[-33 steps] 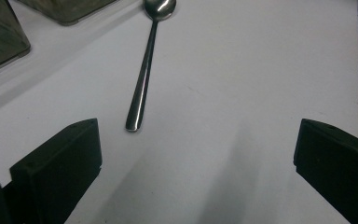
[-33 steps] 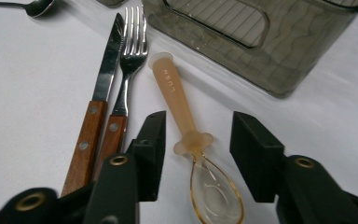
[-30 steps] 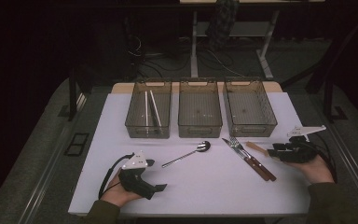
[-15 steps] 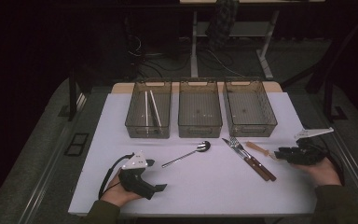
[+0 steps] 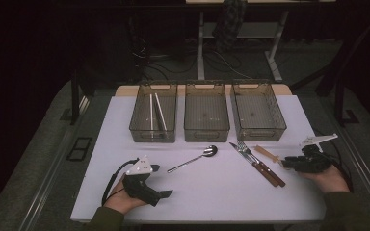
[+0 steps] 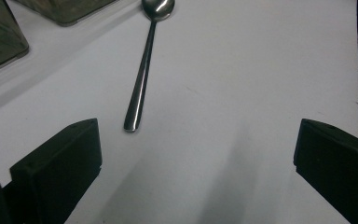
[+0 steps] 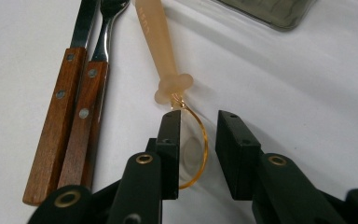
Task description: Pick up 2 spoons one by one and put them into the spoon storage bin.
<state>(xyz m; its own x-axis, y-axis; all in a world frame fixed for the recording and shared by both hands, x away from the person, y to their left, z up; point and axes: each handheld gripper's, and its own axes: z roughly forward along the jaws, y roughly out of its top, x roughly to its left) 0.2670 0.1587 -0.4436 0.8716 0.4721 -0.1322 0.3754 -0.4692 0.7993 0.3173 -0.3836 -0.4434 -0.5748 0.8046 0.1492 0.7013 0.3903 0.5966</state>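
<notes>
Here the right gripper [image 7: 196, 154], at the table's four o'clock edge, has just been closing; its narrowed jaws straddle the amber wire ring of a small peach-handled magnifier [image 7: 161, 51], with one pad against the rim and the other a little apart from it. The magnifier [image 5: 268, 155] lies flat, its long axis running from ten o'clock to four o'clock, ring toward the gripper [image 5: 289, 162]. Just beside it at nine o'clock, parallel, lie a wooden-handled fork [image 7: 81, 116] and knife [image 7: 56, 112]. The left gripper [image 6: 191, 186], at seven o'clock, stands wide and empty, facing a spoon [image 6: 142, 79] whose bowl points toward three bins [image 5: 206, 113].
</notes>
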